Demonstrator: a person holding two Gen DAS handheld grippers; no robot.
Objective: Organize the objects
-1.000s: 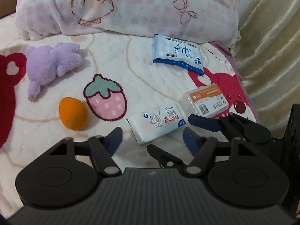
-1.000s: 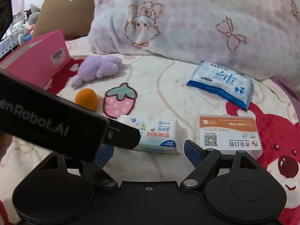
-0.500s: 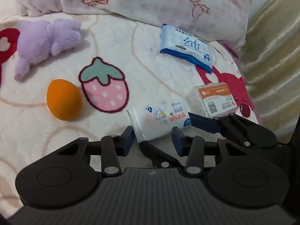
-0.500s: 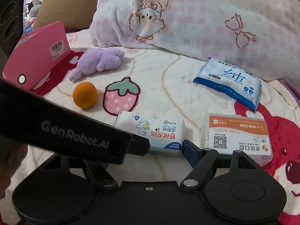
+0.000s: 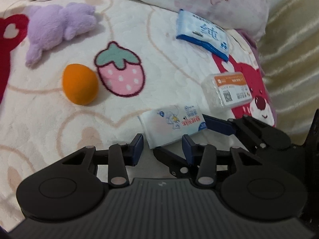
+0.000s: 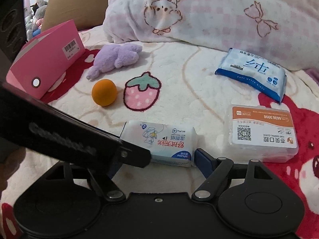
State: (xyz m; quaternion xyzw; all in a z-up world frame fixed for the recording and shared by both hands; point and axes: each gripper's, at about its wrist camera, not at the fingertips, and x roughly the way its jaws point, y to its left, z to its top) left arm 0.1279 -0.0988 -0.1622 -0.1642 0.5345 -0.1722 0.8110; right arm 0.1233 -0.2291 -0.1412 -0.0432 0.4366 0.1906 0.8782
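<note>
Your left gripper [image 5: 162, 146] has just been closing, and its pads now pinch the near end of the small tissue pack [image 5: 173, 126], which lies on the cream blanket [image 5: 49, 119]. Your right gripper [image 6: 157, 160] stands wide; its right finger is beside the same pack, but I cannot tell if it touches. Just to the right you see the clear box with the orange label [image 6: 261, 133], and the blue wipes pack [image 6: 251, 72] lies farther, near the pillow [image 6: 199, 14]. Left of the strawberry print are the orange egg-shaped sponge [image 6: 104, 95] and the purple plush [image 6: 116, 58].
</note>
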